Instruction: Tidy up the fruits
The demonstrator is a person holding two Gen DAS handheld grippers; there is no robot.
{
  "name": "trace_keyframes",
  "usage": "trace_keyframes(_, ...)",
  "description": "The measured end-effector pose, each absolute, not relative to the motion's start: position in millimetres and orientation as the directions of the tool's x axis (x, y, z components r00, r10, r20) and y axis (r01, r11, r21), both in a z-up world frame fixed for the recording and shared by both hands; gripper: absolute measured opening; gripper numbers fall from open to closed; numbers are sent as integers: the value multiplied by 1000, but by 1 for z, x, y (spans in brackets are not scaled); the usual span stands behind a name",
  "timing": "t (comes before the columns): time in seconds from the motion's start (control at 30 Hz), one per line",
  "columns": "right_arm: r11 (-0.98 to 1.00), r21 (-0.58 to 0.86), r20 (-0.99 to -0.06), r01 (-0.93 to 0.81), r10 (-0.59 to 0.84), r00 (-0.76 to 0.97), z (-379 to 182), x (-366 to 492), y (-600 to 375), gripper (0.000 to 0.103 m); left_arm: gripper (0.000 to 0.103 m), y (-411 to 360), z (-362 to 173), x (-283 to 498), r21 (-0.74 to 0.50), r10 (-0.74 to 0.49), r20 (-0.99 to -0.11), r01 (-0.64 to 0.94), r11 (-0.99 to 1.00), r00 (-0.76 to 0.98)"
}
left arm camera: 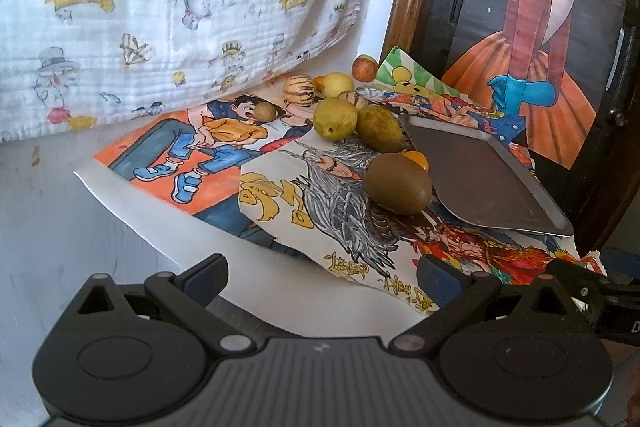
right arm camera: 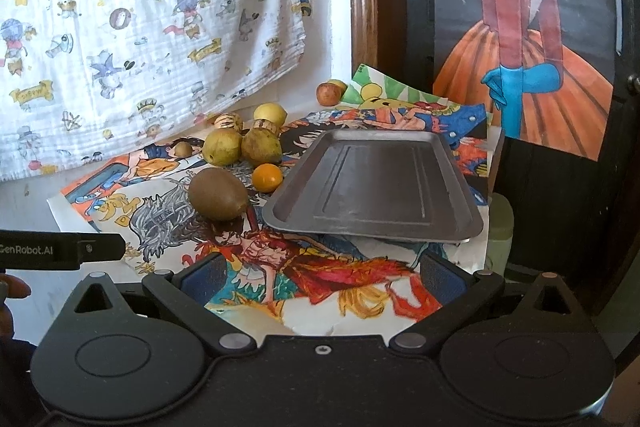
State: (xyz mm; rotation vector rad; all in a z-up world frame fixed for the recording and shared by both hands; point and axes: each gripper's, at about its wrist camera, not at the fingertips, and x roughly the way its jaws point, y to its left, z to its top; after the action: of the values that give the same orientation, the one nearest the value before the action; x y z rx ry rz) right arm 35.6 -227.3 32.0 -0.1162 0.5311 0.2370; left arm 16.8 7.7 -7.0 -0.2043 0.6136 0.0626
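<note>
The metal tray (right arm camera: 376, 183) lies bare on the coloured drawings (right arm camera: 304, 267) that cover the tabletop (left arm camera: 60, 227), and all the fruit sits off it to its left: the big kiwi (right arm camera: 218, 193) nearest, the small orange (right arm camera: 267, 177) just beside the tray's left edge, two green pears (right arm camera: 262, 147) behind that, and striped and yellow fruit further back toward the printed cloth (right arm camera: 140, 7). The left claw (left arm camera: 324, 279) and the right claw (right arm camera: 320, 277) both hang wide open in front of the tray, holding nothing.
</note>
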Motion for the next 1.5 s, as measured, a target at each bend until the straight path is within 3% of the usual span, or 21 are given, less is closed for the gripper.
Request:
trace_keyframes(0.2,947,-81,-525,-310,224,821,42,49,-235,102,102,11,-3,31,-168,-1,-579,-118,979,815)
trace_keyframes(0.53,816,-271,-555,-511,301,776,70,102,-237,102,103,2,10,69,-129,-82,-548,13,992,832)
trace_keyframes(0.77,635,-333,-580,-697,445,682,80,168,-235,102,103,-15,8,105,-51,-125,-550,117,992,826)
trace_keyframes(0.9,528,-332,-624,-781,498,602,73,208,-220,102,102,-21,0,129,-24,-144,-579,159,987,803)
trace_keyframes(1.13,397,-269,-694,-877,551,462,49,252,-194,88,101,-23,-9,152,-18,-186,-609,221,975,771)
trace_keyframes(1.5,304,-199,-724,-932,595,349,28,272,-180,78,82,-25,-20,162,-54,-274,-630,311,949,727)
